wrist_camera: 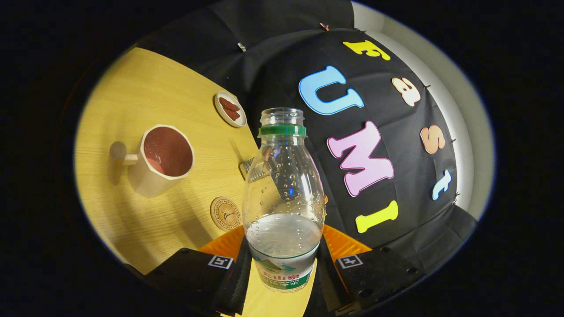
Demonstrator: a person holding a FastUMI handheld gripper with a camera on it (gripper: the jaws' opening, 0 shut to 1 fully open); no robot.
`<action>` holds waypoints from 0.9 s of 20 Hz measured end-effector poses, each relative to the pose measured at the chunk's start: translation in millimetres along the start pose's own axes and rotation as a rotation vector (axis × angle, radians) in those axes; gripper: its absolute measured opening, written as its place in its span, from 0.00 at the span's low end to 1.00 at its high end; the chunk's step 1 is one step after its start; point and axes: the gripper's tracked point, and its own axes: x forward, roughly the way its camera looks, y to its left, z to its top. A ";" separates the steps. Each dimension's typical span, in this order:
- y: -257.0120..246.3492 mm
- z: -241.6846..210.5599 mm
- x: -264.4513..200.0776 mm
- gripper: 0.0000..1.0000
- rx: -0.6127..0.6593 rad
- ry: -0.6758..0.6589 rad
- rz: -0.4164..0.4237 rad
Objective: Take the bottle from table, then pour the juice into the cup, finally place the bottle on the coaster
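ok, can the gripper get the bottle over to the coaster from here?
Probably yes. The gripper jaws are shut on the uncapped bottle, and the coaster lies bare just beside it on the table, with the cup farther off.

Bottle (284,193): clear glossy plastic, glossy paper-like label. Cup (161,160): smooth matt ceramic look. Worktop (145,92): pale wood grain, satin. Coaster (225,214): matt, wood-like.

The claw (283,275) sits at the bottom centre of the frame. Each of its two fingers carries a blocky housing with small round holes and a square black-and-white marker tag on its upper face. Ribbed orange parts rise behind the housings, and the inner pads (238,281) look finely textured.
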 end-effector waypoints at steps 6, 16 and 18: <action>14.0 -7.3 9.2 0.70 -0.088 0.000 0.020; 34.7 -14.9 21.3 0.70 -0.271 0.014 0.033; 36.5 -18.6 23.8 0.70 -0.303 0.023 0.043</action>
